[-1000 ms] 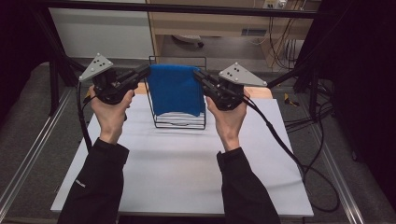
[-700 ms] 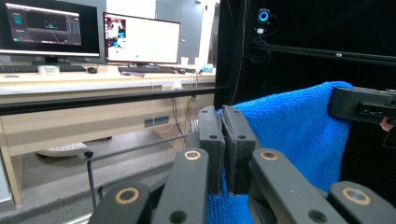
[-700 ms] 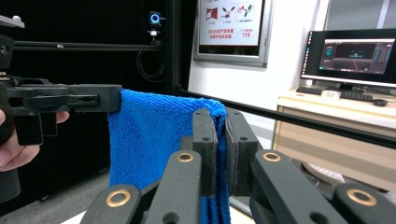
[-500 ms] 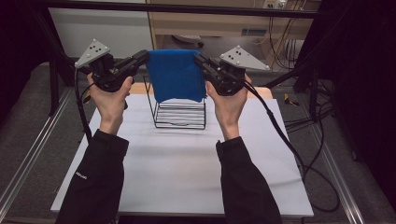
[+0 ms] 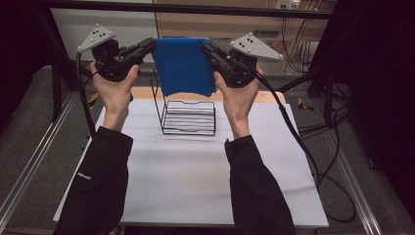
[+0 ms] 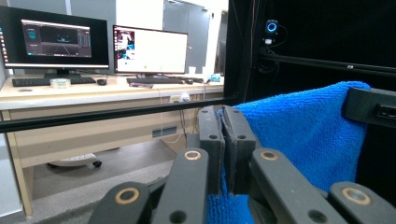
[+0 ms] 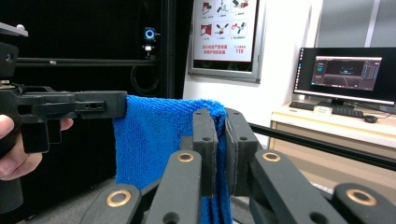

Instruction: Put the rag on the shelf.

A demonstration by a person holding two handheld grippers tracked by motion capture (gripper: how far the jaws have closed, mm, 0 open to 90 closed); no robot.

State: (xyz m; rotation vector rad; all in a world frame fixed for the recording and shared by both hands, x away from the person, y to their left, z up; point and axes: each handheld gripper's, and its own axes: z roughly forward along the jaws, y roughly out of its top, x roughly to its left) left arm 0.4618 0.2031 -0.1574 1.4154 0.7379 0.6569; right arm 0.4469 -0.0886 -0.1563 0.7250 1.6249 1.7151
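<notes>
High view: both hand-held grippers raised level, clamped on blue towel corners.

High view: fixed above the table's near edge, facing forward and down, at moderate distance. Each tool view looks level along its own jaws, close in. All three share the blue cloth.
</notes>
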